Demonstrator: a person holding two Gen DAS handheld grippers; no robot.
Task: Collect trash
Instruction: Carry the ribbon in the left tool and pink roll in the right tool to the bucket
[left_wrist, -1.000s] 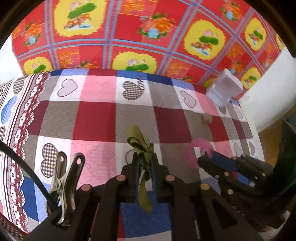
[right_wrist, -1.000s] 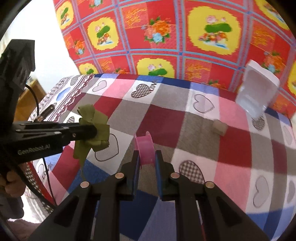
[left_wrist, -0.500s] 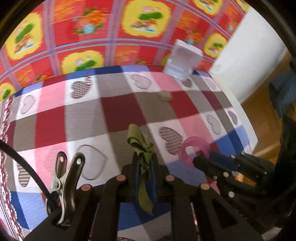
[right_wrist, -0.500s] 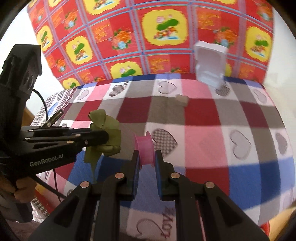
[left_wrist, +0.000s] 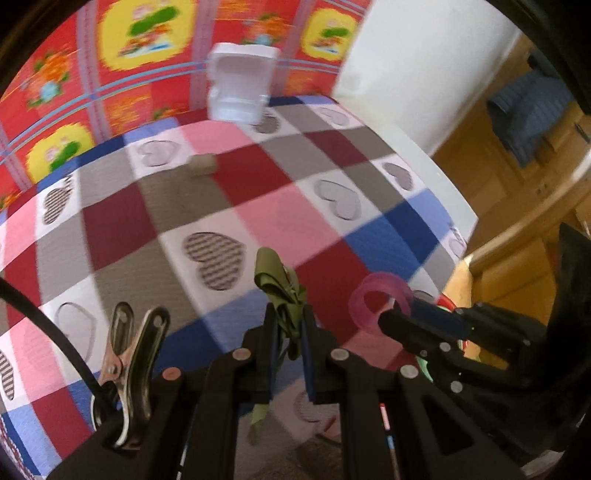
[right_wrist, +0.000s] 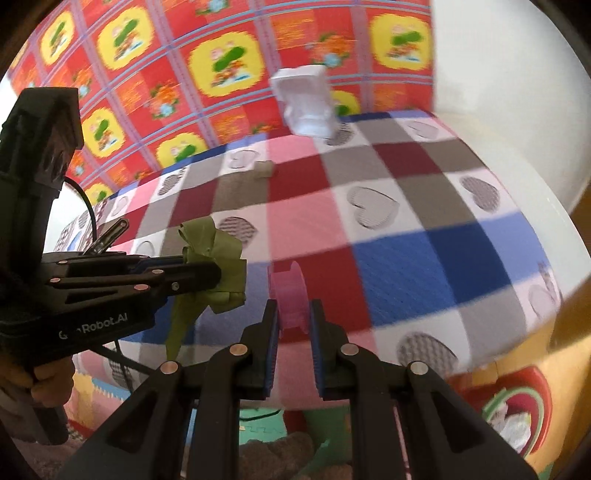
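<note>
My left gripper (left_wrist: 288, 325) is shut on a crumpled green ribbon (left_wrist: 282, 291), whose tail hangs below the jaws. From the right wrist view the same ribbon (right_wrist: 218, 254) shows at the tip of the left gripper (right_wrist: 218, 275). My right gripper (right_wrist: 292, 317) is shut on a pink tape roll (right_wrist: 290, 299), held on edge between the blue pads. That roll (left_wrist: 380, 299) also appears at the right in the left wrist view. Both grippers hang over the near edge of the checked tablecloth (left_wrist: 258, 206).
A white foam box (right_wrist: 306, 103) leans on the red flowered wall at the table's far side. A small beige block (right_wrist: 264, 170) lies on the cloth in front of it. Below the table edge lies a colourful floor mat (right_wrist: 517, 398); wooden floor (left_wrist: 517, 206) is at right.
Both grippers have swung sideways along the table with their loads still held; the white box has drifted left in both views and the table's right edge and floor have come into view.
</note>
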